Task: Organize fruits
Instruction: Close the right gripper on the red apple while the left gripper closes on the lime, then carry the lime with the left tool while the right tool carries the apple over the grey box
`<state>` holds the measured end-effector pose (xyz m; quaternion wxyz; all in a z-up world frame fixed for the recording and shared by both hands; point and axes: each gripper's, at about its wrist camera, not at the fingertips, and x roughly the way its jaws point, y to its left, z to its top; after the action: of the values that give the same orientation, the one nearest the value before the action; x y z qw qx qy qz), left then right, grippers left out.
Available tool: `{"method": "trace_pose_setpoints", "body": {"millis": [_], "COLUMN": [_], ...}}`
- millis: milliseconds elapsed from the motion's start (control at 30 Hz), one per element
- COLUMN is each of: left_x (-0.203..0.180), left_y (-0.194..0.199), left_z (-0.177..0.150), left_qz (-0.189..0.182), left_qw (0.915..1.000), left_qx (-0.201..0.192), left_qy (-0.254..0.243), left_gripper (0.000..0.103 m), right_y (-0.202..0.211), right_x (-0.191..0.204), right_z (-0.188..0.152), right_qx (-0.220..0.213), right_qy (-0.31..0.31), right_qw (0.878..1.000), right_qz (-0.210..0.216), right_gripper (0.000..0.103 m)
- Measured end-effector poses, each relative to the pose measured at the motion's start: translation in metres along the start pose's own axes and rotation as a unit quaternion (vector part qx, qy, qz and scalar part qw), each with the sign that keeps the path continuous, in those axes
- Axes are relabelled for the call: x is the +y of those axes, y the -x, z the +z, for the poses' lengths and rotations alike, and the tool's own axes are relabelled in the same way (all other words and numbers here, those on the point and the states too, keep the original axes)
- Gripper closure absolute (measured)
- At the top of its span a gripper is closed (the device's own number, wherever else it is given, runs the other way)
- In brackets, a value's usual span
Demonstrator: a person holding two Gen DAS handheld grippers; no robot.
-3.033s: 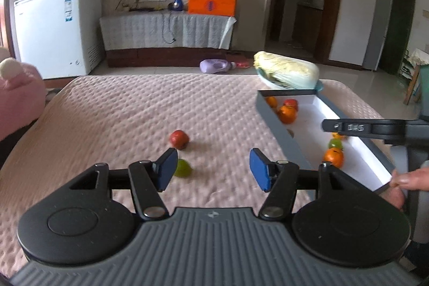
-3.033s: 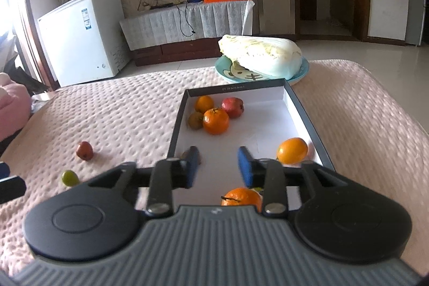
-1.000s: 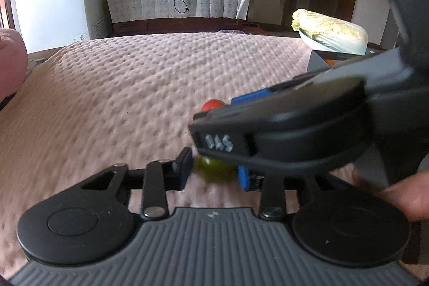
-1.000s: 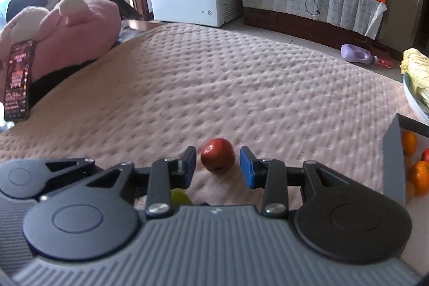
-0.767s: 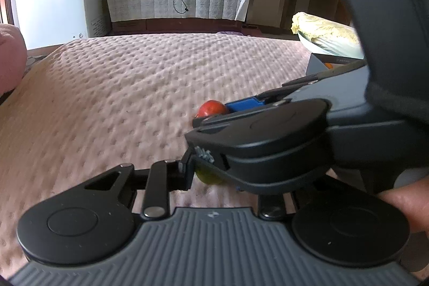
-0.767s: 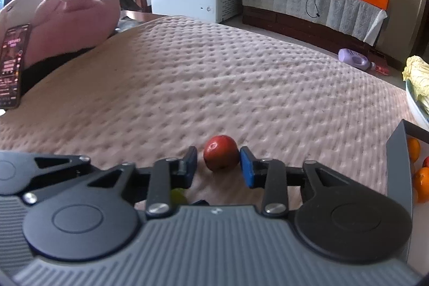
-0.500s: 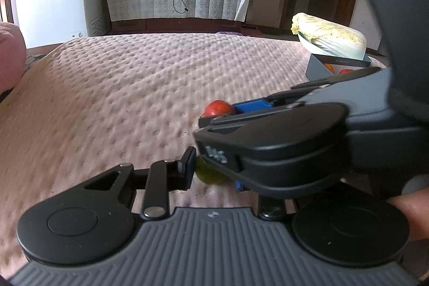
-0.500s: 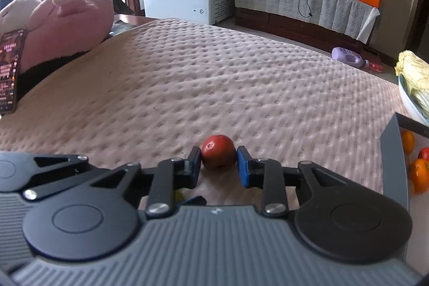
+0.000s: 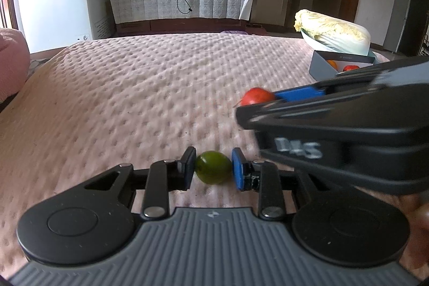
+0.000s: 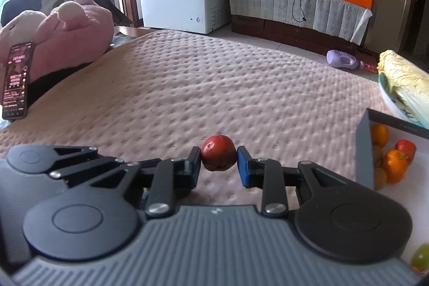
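Left gripper (image 9: pixel 213 168): pads pressed on a small round green fruit (image 9: pixel 213 167), low over the pink dimpled bedspread (image 9: pixel 150 87).
Right gripper (image 10: pixel 219 161): clamped on a small round red fruit (image 10: pixel 218 156), apparently raised off the cloth.
Destination: grey-walled open box with white floor (image 10: pixel 363 149), to the right, holding oranges and other fruit.
Step in hand: both loose fruits gripped; carry stage, by my judgement.
Next move: lift clear, cross the box wall, release over bare floor without knocking the other tool.
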<state>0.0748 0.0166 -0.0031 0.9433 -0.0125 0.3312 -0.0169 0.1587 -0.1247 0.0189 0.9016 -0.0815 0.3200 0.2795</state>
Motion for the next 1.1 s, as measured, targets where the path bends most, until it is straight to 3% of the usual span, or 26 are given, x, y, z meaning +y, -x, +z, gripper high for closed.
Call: {"method": "trace_pose_setpoints", "body": {"millis": [133, 200, 233, 267, 433, 500, 700, 867, 1100], "left_x": [0.000, 0.000, 0.002, 0.003, -0.001, -0.002, -0.006, -0.008, -0.003], "left_y": [0.000, 0.000, 0.000, 0.000, -0.002, -0.002, -0.001, 0.002, 0.014], "left_z": [0.000, 0.001, 0.001, 0.001, 0.001, 0.001, 0.002, 0.001, 0.001], "left_qz": [0.000, 0.004, 0.008, 0.012, 0.025, 0.029, 0.031, 0.034, 0.037], "left_qw": [1.0000, 1.0000, 0.9999, 0.9999, 0.9997, 0.9996, 0.9994, 0.9992, 0.9984], "left_qx": [0.000, 0.001, 0.002, 0.002, 0.003, 0.002, 0.003, 0.008, 0.021], "left_qy": [0.002, 0.005, 0.009, 0.012, 0.006, 0.007, 0.012, 0.016, 0.037], "left_gripper": [0.067, 0.057, 0.046, 0.044, 0.044, 0.047, 0.069, 0.071, 0.071], "right_y": [0.022, 0.035, 0.041, 0.046, 0.078, 0.090, 0.127, 0.145, 0.125], "right_x": [-0.005, -0.008, -0.010, -0.012, -0.021, -0.024, -0.022, -0.009, 0.010], "right_z": [-0.003, -0.005, -0.006, -0.007, -0.015, -0.018, -0.041, -0.059, -0.065], "right_qx": [-0.012, -0.018, -0.021, -0.023, -0.036, -0.043, -0.051, -0.048, -0.026], "right_qy": [-0.002, -0.003, -0.004, -0.007, -0.019, -0.027, -0.044, -0.053, -0.033], "right_qw": [1.000, 1.000, 1.000, 1.000, 0.999, 0.998, 0.997, 0.997, 0.999], "right_qz": [0.000, -0.002, -0.005, -0.007, -0.022, -0.026, -0.032, -0.026, -0.006], "right_gripper": [0.071, 0.071, 0.071, 0.071, 0.071, 0.071, 0.071, 0.071, 0.071]}}
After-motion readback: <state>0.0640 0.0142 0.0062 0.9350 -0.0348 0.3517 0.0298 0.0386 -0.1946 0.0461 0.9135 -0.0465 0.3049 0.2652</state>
